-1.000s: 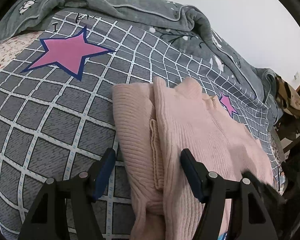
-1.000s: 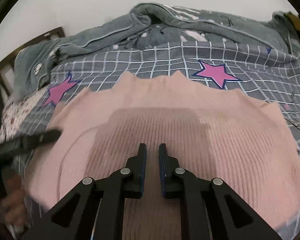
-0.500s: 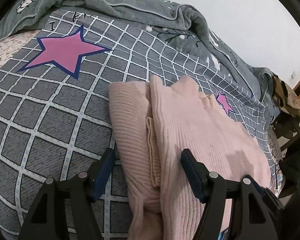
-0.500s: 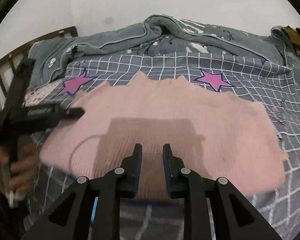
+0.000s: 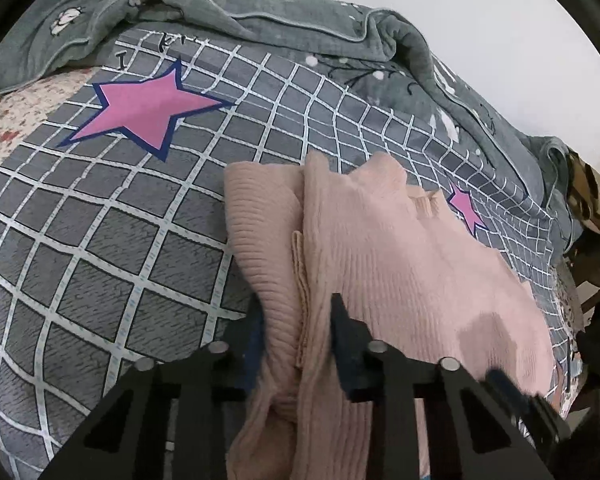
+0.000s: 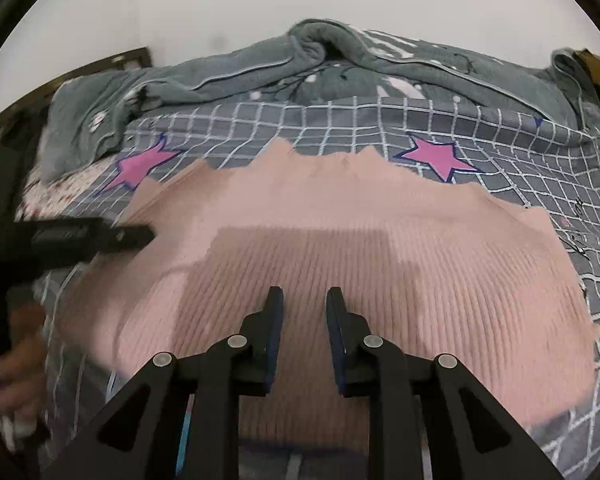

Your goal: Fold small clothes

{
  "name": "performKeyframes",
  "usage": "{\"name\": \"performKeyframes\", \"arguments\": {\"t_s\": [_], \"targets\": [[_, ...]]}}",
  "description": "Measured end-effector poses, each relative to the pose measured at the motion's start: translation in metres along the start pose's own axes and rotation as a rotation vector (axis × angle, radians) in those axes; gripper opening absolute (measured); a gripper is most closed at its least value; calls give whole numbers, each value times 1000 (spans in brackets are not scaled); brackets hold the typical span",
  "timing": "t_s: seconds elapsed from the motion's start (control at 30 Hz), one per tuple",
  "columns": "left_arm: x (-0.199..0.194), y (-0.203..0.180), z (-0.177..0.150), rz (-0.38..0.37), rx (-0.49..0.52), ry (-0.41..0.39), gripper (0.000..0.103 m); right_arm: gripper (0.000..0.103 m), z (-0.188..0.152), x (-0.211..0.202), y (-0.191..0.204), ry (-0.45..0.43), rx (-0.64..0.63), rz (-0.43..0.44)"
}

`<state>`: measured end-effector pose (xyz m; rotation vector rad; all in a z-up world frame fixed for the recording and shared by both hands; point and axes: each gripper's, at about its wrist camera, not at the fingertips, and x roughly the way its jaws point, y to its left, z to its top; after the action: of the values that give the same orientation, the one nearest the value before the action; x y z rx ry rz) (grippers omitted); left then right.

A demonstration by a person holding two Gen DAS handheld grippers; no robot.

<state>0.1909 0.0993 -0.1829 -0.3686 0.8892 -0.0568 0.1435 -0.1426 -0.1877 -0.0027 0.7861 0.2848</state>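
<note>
Since before: left tool (image 5: 298, 330) is closing on the pink sweater's (image 5: 380, 248) folded edge, which sits between its jaws.
Right tool (image 6: 302, 320): slightly apart, empty, over the sweater on the bed (image 6: 500, 152).
Risk: bunched layers may slip, spoiling the fold.

The right claw (image 6: 302, 300), jaws slightly apart and opening, hovers over the pink sweater (image 6: 380, 248) spread across the bed (image 6: 520, 148); the left claw (image 6: 140, 235) reaches the sweater's left edge.
</note>
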Motion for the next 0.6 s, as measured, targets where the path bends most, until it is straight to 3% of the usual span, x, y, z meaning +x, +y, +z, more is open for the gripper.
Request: {"name": "performKeyframes", "arguments": {"t_s": [0.2, 0.37, 0.6], "targets": [[-11, -8, 5, 23, -25, -21, 22, 23, -17, -30, -21, -2, 47, 72], [-32, -22, 19, -28, -70, -40, 22, 23, -25, -57, -49, -52, 98, 79], [-52, -76, 27, -49, -18, -61, 21, 23, -31, -81, -96, -84, 213, 82]]}}
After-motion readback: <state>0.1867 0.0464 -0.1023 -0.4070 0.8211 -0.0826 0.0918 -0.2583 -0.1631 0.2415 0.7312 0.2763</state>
